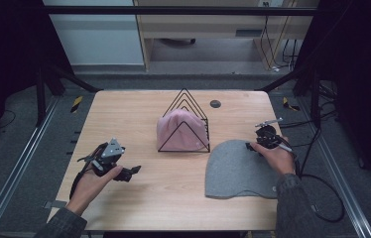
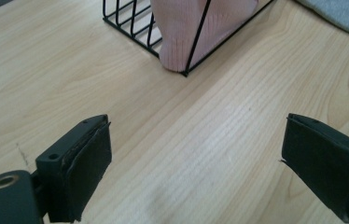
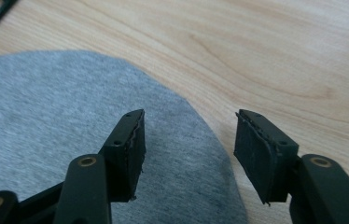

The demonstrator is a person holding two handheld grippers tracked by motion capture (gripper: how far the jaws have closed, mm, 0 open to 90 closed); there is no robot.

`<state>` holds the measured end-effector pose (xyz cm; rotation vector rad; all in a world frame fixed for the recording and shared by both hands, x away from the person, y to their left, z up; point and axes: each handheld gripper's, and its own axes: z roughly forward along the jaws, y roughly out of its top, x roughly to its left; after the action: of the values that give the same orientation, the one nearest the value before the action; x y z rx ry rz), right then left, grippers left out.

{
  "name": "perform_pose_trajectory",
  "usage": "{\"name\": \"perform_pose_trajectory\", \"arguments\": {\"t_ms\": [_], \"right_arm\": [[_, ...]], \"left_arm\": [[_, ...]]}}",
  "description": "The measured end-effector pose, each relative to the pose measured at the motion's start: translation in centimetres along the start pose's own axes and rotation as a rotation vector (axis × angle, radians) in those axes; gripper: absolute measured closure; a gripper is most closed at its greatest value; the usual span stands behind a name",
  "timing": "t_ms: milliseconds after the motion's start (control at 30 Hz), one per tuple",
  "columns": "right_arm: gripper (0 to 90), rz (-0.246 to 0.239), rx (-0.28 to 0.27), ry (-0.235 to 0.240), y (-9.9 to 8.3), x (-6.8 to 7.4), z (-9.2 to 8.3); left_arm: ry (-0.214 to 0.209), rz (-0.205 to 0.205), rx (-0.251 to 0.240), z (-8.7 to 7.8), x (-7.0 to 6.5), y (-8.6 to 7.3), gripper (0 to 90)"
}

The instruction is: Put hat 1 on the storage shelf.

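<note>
The grey hat [image 1: 238, 171] lay flat near the table's [image 1: 139, 106] right front, dome pointing away from the person. The right gripper [image 3: 189, 154] hovered over its far edge, jaws apart, empty. The left gripper [image 2: 196, 168] gaped wide over bare wood. A wire rack [image 1: 186, 106] held a pink hat [image 1: 181, 131].

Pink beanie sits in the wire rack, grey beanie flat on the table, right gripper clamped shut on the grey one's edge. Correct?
Not quite. The right gripper is open, its jaws apart over the edge of the grey beanie, as the right gripper view shows. The pink beanie does sit in the wire rack, and the grey one lies flat on the table.
</note>
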<state>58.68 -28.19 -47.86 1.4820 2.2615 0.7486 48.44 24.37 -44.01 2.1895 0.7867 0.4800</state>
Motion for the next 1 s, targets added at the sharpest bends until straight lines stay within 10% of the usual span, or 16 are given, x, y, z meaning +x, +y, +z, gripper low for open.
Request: {"name": "perform_pose_trajectory", "arguments": {"t_ms": [633,1000], "right_arm": [[85.5,-0.051,0.030,0.073,-0.9,0.5,-0.6],[86.0,-0.132,-0.126,0.125,-0.2,3.0,-5.1]], "left_arm": [[-0.015,-0.062,0.022,-0.3,0.7,-2.0,9.6],[-0.037,-0.090,0.049,0.2,0.9,-2.6,9.6]]}}
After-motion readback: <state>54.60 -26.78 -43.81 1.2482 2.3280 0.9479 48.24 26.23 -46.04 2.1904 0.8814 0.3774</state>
